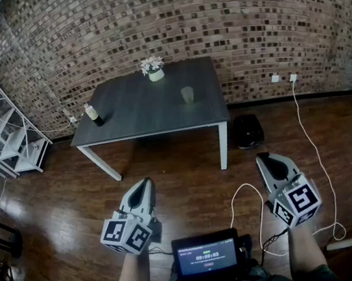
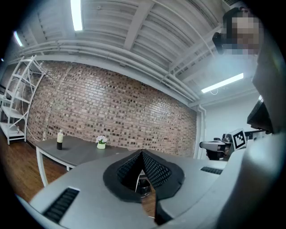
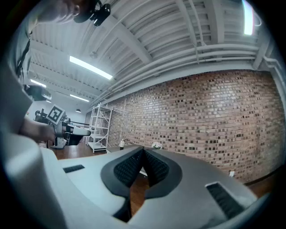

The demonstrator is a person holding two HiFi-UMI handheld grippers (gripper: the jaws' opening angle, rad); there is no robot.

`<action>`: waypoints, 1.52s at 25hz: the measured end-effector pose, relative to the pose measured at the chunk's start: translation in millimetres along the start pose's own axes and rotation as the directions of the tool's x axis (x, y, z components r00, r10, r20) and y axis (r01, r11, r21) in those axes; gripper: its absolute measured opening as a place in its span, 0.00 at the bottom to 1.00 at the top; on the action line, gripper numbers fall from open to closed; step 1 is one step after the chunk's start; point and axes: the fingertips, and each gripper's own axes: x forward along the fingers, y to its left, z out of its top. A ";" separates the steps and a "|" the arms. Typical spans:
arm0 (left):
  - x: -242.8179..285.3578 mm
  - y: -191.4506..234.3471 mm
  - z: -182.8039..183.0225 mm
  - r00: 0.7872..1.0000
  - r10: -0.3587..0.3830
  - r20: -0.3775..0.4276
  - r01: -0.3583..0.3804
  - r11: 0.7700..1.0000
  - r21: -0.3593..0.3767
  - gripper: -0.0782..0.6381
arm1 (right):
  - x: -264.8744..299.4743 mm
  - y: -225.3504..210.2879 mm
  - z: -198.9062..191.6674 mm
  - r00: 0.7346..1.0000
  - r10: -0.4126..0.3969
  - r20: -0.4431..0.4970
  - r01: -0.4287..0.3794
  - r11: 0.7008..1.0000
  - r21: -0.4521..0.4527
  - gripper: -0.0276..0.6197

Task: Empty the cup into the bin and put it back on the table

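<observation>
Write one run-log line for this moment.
left gripper: jaws shut, empty | right gripper: jaws shut, empty | cup: upright on table, untouched | bin: on floor beside table

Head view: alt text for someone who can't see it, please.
A grey table by a brick wall holds a cup, bottle and flower pot; a black bin stands beside it. Nearer, the left claw and right claw hover shut.
</observation>
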 end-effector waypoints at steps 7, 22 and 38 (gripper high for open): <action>33.0 18.6 -6.0 1.000 -0.002 0.018 0.003 1.000 -0.010 0.11 | 34.0 -16.2 -6.9 1.000 0.001 -0.011 -0.001 1.000 0.010 0.05; 119.3 134.7 -3.1 0.998 0.037 -0.057 -0.037 0.999 -0.004 0.11 | 162.4 -27.9 -2.3 0.997 -0.025 -0.069 0.024 1.000 -0.008 0.05; 203.0 221.1 8.5 1.000 -0.010 -0.021 0.008 0.996 -0.085 0.11 | 272.8 -46.7 18.4 0.993 -0.069 -0.097 0.068 0.998 -0.015 0.05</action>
